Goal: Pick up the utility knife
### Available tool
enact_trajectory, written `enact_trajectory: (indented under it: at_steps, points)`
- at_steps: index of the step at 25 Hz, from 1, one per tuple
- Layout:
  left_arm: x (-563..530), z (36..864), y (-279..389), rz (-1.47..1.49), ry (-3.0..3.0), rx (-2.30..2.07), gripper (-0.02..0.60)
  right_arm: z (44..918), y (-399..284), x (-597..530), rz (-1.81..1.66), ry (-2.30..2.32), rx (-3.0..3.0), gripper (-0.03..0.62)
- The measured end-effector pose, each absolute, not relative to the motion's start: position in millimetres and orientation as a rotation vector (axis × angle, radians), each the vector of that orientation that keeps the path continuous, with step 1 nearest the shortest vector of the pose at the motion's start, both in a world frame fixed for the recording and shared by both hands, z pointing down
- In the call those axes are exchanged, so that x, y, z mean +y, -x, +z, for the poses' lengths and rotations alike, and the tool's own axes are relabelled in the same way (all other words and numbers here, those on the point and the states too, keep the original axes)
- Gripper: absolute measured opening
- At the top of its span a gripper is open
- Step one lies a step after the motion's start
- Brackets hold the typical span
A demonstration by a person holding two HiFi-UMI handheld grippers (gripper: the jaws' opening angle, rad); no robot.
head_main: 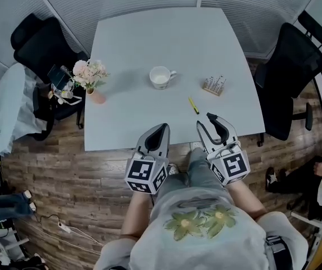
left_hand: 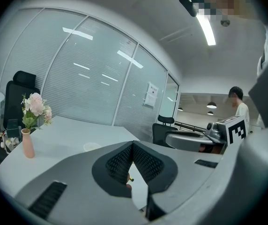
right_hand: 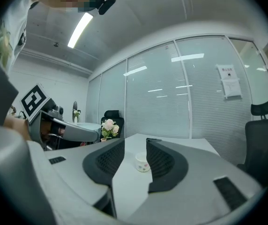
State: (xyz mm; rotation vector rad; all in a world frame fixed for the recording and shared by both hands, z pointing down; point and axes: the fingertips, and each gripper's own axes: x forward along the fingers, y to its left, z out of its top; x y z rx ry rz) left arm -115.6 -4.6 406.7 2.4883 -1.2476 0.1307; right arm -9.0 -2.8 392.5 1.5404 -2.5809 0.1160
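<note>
The utility knife [head_main: 193, 106], thin and yellow, lies on the pale table [head_main: 150, 32] right of centre, toward the near edge. My right gripper [head_main: 204, 120] hovers just short of it over the table's near edge, jaws open and empty; in the right gripper view [right_hand: 135, 146] only the table and a cup show through the gap. My left gripper [head_main: 162, 128] sits beside it at the near edge with its jaws shut and holding nothing. In the left gripper view [left_hand: 132, 145] a sliver of the yellow knife [left_hand: 130, 178] shows below the closed pads.
A white cup [head_main: 161, 76] stands mid-table, a small holder [head_main: 214, 85] to its right, a vase of pink flowers [head_main: 92, 77] near the left edge. Black office chairs flank the table at right [head_main: 287, 72] and left [head_main: 40, 44]. A person [left_hand: 239, 108] stands far off.
</note>
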Motion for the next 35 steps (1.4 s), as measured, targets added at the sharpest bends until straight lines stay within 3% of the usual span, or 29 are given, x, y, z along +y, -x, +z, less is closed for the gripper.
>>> enact_trajectory:
  at_steps: [11,35]
  points:
    - [-50,401,97,0.146,-2.463,-1.316,0.002,383,-9,-60,0.105,-1.488,-2.632,0.202]
    - [-99,428,81,0.214,-2.375,-1.361,0.002,443,-19,-116,0.248,-1.352,-2.587,0.202]
